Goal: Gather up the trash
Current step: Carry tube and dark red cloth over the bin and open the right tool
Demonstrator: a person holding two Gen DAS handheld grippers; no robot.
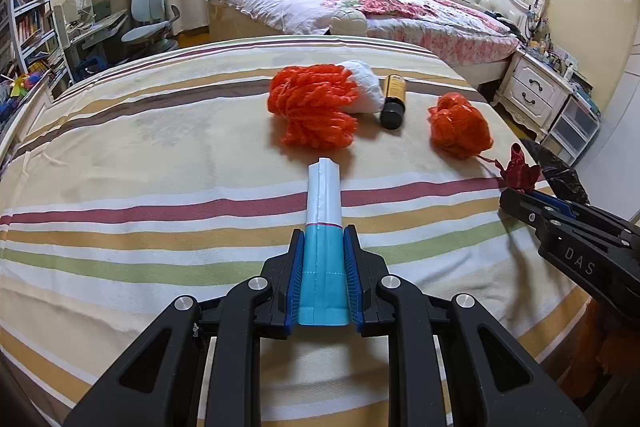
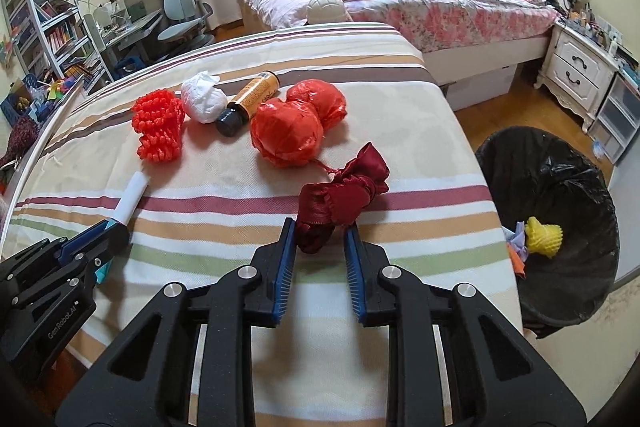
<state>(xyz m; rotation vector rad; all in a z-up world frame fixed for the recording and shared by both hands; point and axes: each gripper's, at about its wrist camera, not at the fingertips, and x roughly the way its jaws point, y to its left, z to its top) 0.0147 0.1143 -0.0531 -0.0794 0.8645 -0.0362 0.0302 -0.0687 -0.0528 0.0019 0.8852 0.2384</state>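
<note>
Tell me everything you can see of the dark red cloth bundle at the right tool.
The dark red cloth bundle is satiny fabric, crumpled and knotted, with a thin red cord trailing toward the orange plastic bag. It lies on the striped sheet near the edge by the bin. The right tool grips its near end.

Ahead of the right tongs (image 2: 320, 227), orange bags (image 2: 288, 135) and a bottle (image 2: 248, 103) crowd the tabletop (image 2: 200, 167); right of them, the bin (image 2: 560, 187) gapes unobstructed.
</note>
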